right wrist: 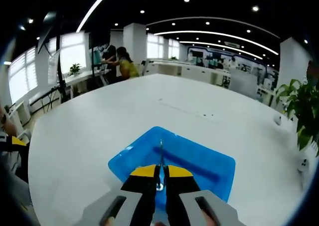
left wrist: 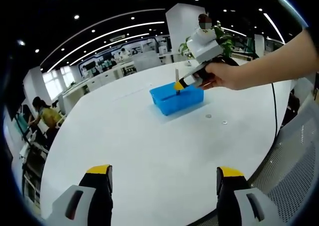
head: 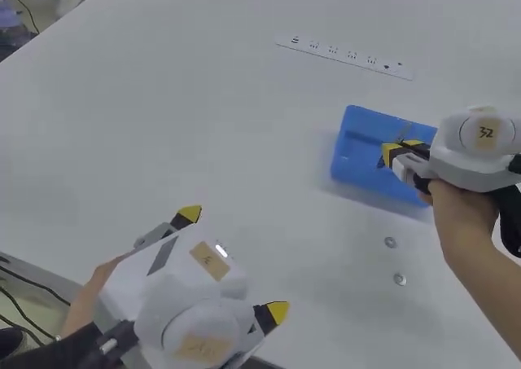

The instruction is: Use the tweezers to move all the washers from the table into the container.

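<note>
While the left gripper (head: 233, 263) hangs at the near-left edge of the table (head: 163, 100), its jaws stand wide apart with nothing between them.

Item, far centre: power strip (head: 342, 57), lying flat, well apart from the work.

Item, right of centre: blue container (head: 350, 141), an open tray. Its contents are too blurred to tell.

Item, over the container: right gripper (head: 399, 151), jaws drawn narrow and clamped on the tweezers (right wrist: 160, 153), whose points reach down over the tray's interior. Whether they carry anything cannot be told.

Item, near right, on bare table just short of the container: one washer (head: 390, 241) and a second washer (head: 399, 279), both flat and apart from each other.

Progress, as judged: at least these two are left to lift and drop in, so the task is unfinished.
</note>
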